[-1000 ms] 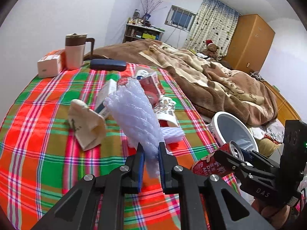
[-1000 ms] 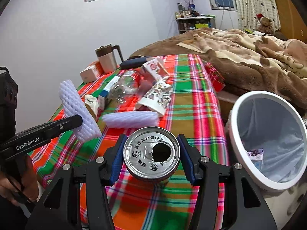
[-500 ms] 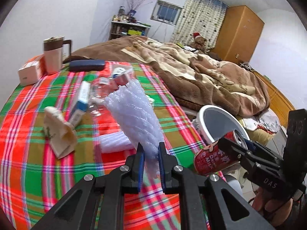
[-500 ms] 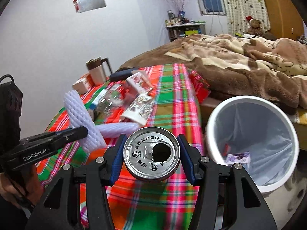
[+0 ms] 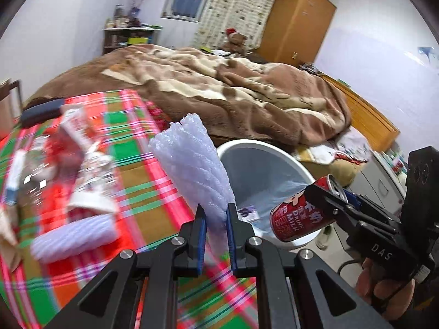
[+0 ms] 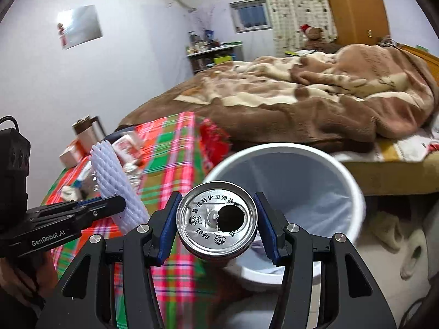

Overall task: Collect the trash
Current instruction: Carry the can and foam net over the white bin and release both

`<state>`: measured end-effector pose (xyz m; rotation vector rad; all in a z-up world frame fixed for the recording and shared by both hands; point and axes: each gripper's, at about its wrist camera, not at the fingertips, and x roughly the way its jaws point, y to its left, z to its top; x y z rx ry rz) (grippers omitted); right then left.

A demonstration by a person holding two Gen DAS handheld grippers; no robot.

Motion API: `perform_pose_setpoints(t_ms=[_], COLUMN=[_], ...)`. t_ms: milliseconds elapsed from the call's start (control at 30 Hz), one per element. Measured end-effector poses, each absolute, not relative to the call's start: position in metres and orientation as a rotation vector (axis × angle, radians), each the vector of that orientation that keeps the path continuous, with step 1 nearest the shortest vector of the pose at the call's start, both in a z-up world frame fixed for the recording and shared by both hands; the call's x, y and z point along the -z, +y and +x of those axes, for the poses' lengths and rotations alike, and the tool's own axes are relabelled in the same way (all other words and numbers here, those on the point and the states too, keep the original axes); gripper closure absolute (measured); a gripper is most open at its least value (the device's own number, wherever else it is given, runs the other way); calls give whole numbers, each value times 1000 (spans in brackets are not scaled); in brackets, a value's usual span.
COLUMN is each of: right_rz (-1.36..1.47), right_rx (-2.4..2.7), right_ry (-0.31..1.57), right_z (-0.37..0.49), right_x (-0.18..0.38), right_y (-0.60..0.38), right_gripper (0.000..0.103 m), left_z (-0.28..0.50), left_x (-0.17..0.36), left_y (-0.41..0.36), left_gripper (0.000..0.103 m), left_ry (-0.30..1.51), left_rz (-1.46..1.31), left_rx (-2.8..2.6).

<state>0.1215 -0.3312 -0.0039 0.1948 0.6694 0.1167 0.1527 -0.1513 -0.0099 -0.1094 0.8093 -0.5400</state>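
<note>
The white bin [image 6: 354,192] stands on the floor just beside the plaid-covered table [image 5: 131,186], already holding a small carton, with more litter left on the cloth. The right gripper [image 6: 216,223] has its jaws closed on a red drink can [image 6: 216,219] near the bin's front rim — let go here, it could clip the rim and fall outside. The left gripper [image 5: 215,233] pinches a light foam net [image 5: 192,164] by its bottom end, over the table edge; dropped from there, the net may drift and miss.
</note>
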Motion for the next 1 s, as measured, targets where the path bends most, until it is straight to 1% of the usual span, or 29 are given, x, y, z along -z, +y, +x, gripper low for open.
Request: perform_pose_setpoints(t_ms=[200,400,667,800,833,867,900,933,1000], right_rz=[218,231,254,253,256,257,255,251,252], right_rx=[-56,-23,-15,-5,-10,-15,-16,-12,-11], right_ry=[678,704,761,780,778,774,768,758,754], right_z=[121,125,131,132,132,131,130,129,129], right_x=[10,20,34,41,41,40,39,37,36], right_y=[-355,-369,-381,-381,-380,-380,-380,-379,-380], right_gripper=[49,49,49,48,48,44,36,34,34], left_z=[170,183,193,195,195,195,195,195,193], left_x=[15,32,53,54,55,56,56,57,57], left_y=[-190,-219,-230,-231,-231,-230,-230,-229,-227], left_gripper=[89,89,88,84,83,83,82,80,77], left_ry=[828,872,935,940,940,945,948,950,948], left_rz=[-90,-71,-74,-71,-72,-73,-75,-76,-78], left_rx=[614,660,674,661,655,651,649,647,645])
